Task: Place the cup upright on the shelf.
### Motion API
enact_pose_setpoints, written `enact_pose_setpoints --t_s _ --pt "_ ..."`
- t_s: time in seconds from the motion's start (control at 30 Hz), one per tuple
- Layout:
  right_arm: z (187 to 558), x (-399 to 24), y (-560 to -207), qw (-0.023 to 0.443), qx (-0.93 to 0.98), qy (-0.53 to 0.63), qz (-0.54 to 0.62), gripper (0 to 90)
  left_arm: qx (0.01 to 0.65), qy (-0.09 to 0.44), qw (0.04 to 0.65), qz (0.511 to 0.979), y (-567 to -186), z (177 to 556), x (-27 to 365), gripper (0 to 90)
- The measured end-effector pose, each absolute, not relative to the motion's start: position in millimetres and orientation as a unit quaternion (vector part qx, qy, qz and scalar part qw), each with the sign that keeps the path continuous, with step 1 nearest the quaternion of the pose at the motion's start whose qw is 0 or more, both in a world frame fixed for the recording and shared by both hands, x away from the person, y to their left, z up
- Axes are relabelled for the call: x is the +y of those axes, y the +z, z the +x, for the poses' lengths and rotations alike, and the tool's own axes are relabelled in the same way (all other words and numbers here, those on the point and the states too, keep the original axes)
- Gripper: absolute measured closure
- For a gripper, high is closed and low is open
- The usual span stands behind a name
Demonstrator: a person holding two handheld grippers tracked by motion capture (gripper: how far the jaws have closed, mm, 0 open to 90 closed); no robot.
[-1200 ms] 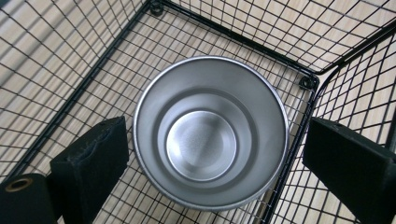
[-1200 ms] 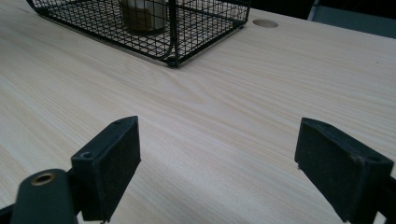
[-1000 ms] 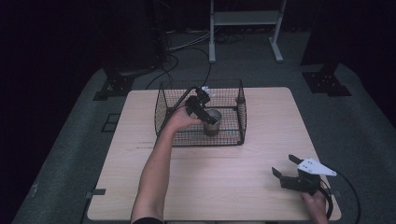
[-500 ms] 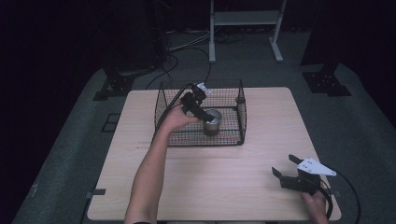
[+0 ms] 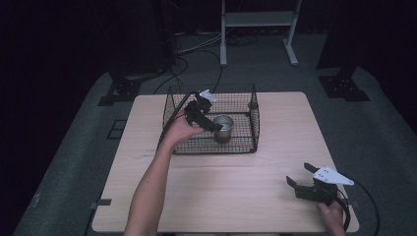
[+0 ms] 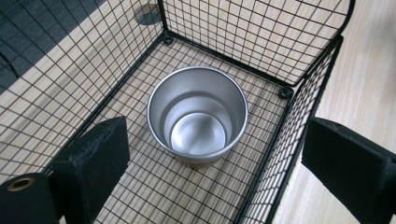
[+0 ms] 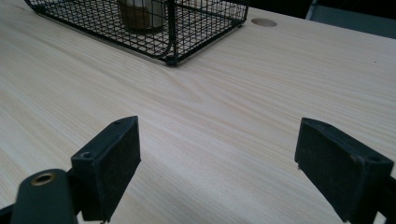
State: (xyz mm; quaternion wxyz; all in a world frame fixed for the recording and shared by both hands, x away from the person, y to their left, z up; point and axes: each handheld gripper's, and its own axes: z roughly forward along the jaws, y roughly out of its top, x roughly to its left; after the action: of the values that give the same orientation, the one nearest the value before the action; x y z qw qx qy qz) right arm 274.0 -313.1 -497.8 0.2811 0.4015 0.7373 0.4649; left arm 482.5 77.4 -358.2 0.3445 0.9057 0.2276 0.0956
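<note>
So the left gripper (image 5: 212, 125) is hanging over the wire basket (image 5: 255, 115), jaws spread wide with nothing between them. In the left gripper view you're looking right down into the metal cup (image 6: 197, 119), which stands upright on the basket floor, open end up, empty inside, tucked toward one corner. One jaw sits inside the basket on the near side of the cup, the other is out past the basket wall, so the wall runs between the two jaws. Neither touches the cup.

My read: the cup is already sitting in the basket and the gripper is open just above it, so this is either the tail end of a drop-off or the approach to a pick. Can't say which from one moment alone. If it's a pick, the next move needs the outer jaw brought over the wall and inside, then both jaws lowered to straddle the cup's rim or sides before closing. Closing as it stands now would just clamp wire. If it's a drop-off, lifting straight up should clear things without snagging the mesh or tipping the cup.

The right gripper (image 5: 307, 188) is well away at the near right corner of the surface (image 5: 275, 147), jaws also wide apart and holding nothing, pointed across bare wood toward the basket. Looks parked to me.
</note>
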Motion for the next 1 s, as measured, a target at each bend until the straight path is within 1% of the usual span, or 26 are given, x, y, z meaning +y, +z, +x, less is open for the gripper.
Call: enact_pose_setpoints --t_s 0.6,1.0 --pt "274.2 -312.4 -497.8 0.283 0.738 0.461 0.402 13.5 0.214 0.112 0.367 0.898 -354.1 452.6 91.3 6.8" --pt "274.2 -311.7 -497.8 0.284 0.739 0.459 0.404 13.5 0.206 0.11 0.394 0.889 -354.6 427.4 102.8 6.8"
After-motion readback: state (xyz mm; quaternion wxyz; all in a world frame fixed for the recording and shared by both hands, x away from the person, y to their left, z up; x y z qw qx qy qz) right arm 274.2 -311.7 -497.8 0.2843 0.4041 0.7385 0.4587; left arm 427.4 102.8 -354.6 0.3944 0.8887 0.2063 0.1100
